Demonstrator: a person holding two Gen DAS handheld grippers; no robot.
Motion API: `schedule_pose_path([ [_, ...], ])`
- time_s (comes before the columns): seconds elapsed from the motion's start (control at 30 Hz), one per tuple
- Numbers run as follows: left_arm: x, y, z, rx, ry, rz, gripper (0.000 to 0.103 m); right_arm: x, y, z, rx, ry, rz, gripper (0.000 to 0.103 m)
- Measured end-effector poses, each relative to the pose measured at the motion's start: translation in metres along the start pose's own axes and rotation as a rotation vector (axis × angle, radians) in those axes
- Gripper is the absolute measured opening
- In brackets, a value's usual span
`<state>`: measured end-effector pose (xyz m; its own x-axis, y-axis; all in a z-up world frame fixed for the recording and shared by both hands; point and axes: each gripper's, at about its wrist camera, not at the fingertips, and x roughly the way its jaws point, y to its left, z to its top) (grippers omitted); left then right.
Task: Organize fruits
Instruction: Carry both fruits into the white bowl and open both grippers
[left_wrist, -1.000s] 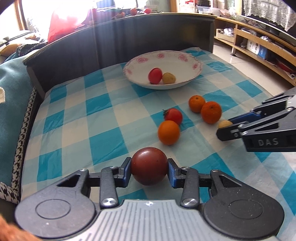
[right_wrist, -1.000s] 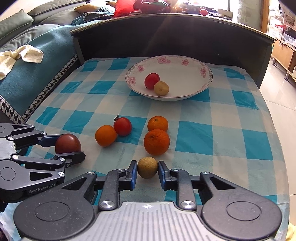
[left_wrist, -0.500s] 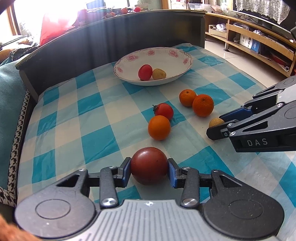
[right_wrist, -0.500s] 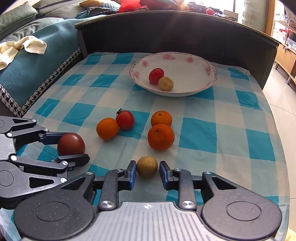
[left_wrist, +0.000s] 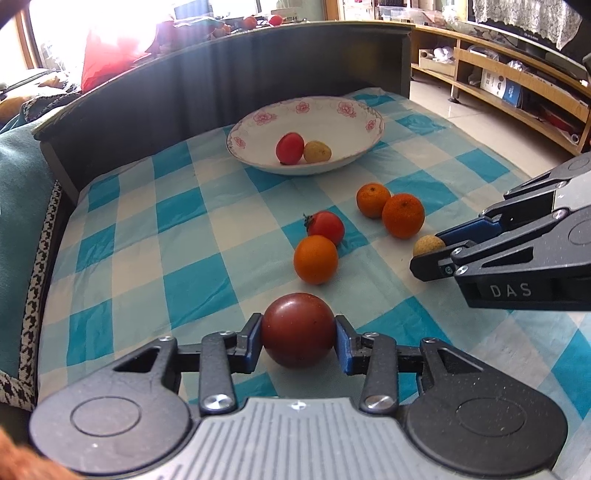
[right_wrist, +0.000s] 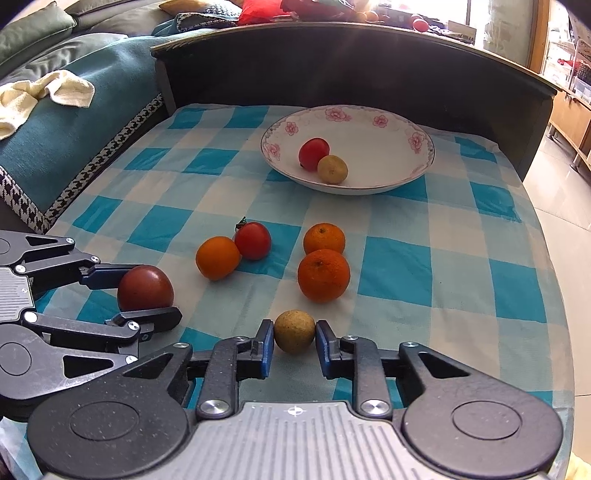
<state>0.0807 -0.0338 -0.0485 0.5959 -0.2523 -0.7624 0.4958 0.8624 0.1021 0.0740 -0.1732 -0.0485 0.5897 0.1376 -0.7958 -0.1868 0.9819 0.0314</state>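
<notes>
- Holding fruit in both grippers: the left gripper (left_wrist: 298, 334) is clamped on a dark red tomato (left_wrist: 297, 329) near the tablecloth's (left_wrist: 192, 236) near edge, as it was a second ago
- The right gripper (right_wrist: 294, 338) has its pads snug against a small tan fruit (right_wrist: 294, 331), a longan by the look, also at the near edge; a brief loosening half a second ago has closed up again
- Neither fruit has travelled; both seem barely off the cloth
- The floral bowl (right_wrist: 406, 177) toward the far edge holds one red tomato (right_wrist: 314, 153) and one tan fruit (right_wrist: 332, 169)
- Judging by this, both grasps look settled and the carry to the bowl comes next; three oranges and a tomato remain mid-cloth
</notes>
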Motion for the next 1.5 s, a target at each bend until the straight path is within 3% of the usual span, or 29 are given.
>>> schedule_pose_path([
  [0.23,-0.002,-0.004,0.032,-0.014,-0.050,0.003,0.048,-0.009,-0.005,0.015,0.041,-0.040,0.027,0.018],
  [0.43,0.005,-0.004,0.061,-0.017,-0.080,0.021,0.048,-0.015,-0.016,0.033,0.076,-0.087,-0.001,0.019],
  [0.83,0.038,0.008,0.113,-0.034,-0.121,0.070,0.048,0.008,-0.045,0.083,0.088,-0.141,-0.045,0.020],
  [1.5,0.096,0.026,0.147,-0.029,-0.128,0.098,0.048,0.065,-0.075,0.120,0.109,-0.143,-0.037,0.021],
])
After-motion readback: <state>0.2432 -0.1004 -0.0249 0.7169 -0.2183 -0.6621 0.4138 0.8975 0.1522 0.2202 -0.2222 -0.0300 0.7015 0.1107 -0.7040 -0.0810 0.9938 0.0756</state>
